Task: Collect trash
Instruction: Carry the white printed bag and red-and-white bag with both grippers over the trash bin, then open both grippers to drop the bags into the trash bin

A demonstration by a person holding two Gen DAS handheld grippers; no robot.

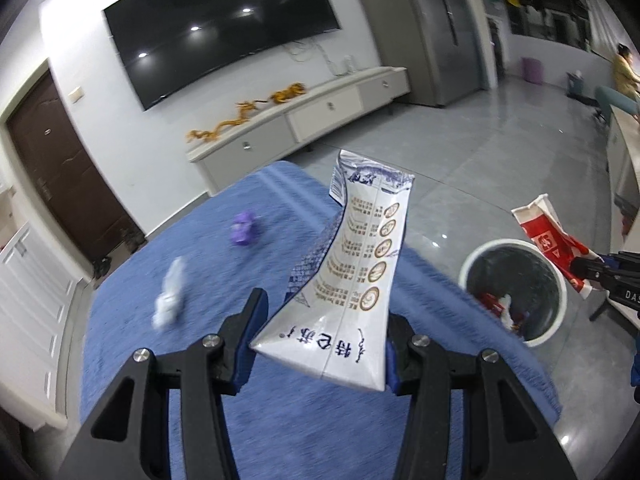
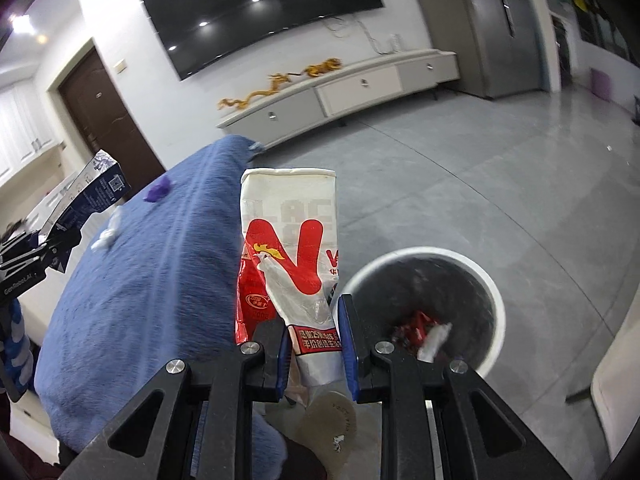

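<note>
My left gripper (image 1: pixel 320 344) is shut on a flattened white and blue milk carton (image 1: pixel 352 272), held above the blue-covered table (image 1: pixel 200 360). The carton also shows at the left of the right wrist view (image 2: pixel 92 192). My right gripper (image 2: pixel 312 344) is shut on a crushed red and white paper cup (image 2: pixel 292 256), held left of the round white trash bin (image 2: pixel 424 312). The cup (image 1: pixel 548 236) hangs above the bin (image 1: pixel 516 288) in the left wrist view. A crumpled white tissue (image 1: pixel 170 296) and a purple wrapper (image 1: pixel 244 228) lie on the blue cover.
The bin stands on the grey tile floor (image 2: pixel 480 160) and holds red and white scraps (image 2: pixel 424 332). A TV (image 1: pixel 224 20) and a long cabinet (image 1: pixel 312 120) line the far wall. A dark door (image 1: pixel 60 172) is at the left. A person (image 1: pixel 624 72) is far right.
</note>
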